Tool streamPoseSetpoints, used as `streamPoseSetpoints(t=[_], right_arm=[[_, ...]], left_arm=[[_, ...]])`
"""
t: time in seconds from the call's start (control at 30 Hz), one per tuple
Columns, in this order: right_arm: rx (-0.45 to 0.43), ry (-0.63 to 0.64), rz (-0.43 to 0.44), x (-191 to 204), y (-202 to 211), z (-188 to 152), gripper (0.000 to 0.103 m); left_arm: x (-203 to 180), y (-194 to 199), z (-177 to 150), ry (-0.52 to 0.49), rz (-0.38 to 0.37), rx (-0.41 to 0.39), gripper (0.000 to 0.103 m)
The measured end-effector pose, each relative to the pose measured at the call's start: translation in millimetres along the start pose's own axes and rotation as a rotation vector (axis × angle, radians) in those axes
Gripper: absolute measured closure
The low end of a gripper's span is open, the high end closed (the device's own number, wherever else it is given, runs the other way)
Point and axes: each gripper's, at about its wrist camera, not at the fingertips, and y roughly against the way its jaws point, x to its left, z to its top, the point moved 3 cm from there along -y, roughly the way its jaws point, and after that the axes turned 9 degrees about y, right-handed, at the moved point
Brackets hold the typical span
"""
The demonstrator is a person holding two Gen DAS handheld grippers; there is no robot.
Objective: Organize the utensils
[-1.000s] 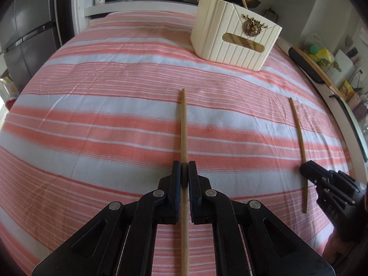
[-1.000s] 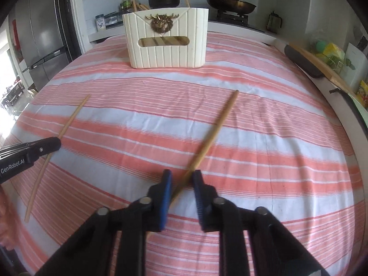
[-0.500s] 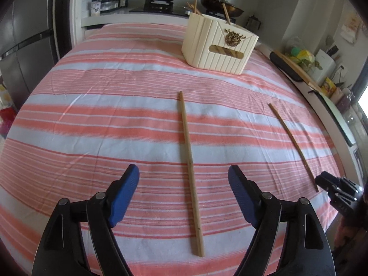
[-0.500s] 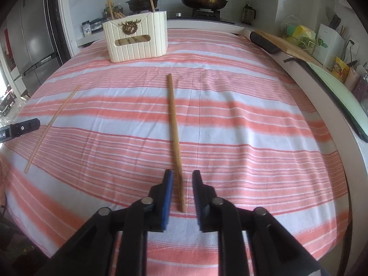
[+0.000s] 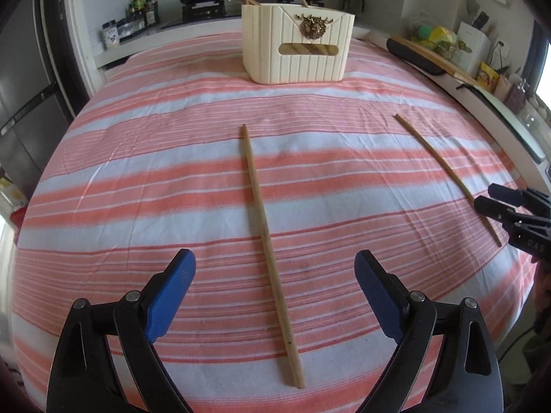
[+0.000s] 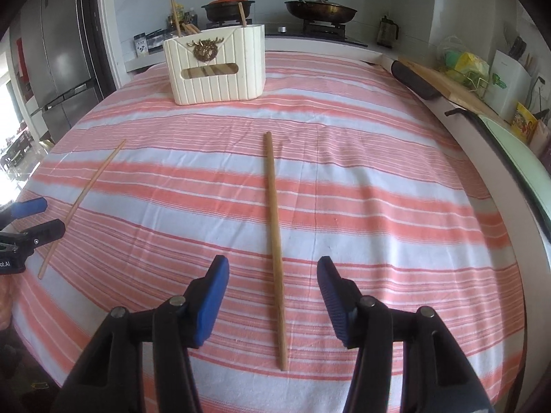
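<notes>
Two wooden chopsticks lie apart on the striped cloth. One chopstick point(image 5: 267, 241) lies between the fingers of my open left gripper point(image 5: 275, 275); it also shows at the left of the right wrist view point(image 6: 82, 196). The other chopstick point(image 6: 274, 230) lies between the fingers of my open right gripper point(image 6: 273, 275); it shows at the right of the left wrist view point(image 5: 444, 172). A cream ribbed utensil box point(image 5: 296, 48) with a gold ornament stands at the far side and holds several chopsticks; it also shows in the right wrist view point(image 6: 215, 65).
The table carries a pink and white striped cloth point(image 5: 172, 172). A stove with a pot point(image 6: 227, 7) and a pan point(image 6: 320, 8) stands behind. A dark board point(image 6: 416, 79) and counter items lie along the right edge. A fridge point(image 6: 58, 51) is at the left.
Both grippers let go of their chopsticks, opened and drew back. Both chopsticks now lie flat on the cloth.
</notes>
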Motion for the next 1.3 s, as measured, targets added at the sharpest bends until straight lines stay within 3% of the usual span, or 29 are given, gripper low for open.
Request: streamPoseSetpoints(t=[0.2, 0.43, 0.73, 1.3], right_arm=[[0.065, -0.003, 0.048, -3.4, -23.2, -1.1, 0.048], [0.066, 0.021, 0.026, 0.0, -26.7, 0.0, 0.037], [0.07, 0.042, 0.033, -1.0, -27.7, 0.7, 0.035], [0.139, 0.049, 0.054, -2.1, -33.2, 6.2, 0.035]], left_arm=[[11.2, -19.3, -3.4, 0.035, 0.037, 0.053, 0.009], [11.3, -22.1, -5.8, 0.014, 0.075, 0.054, 0.001], [12.0, -22.7, -3.8, 0.02, 0.077, 0.062, 0.0], [10.6, -31.2, 2.8, 0.016, 0.061, 0.183, 0.0]])
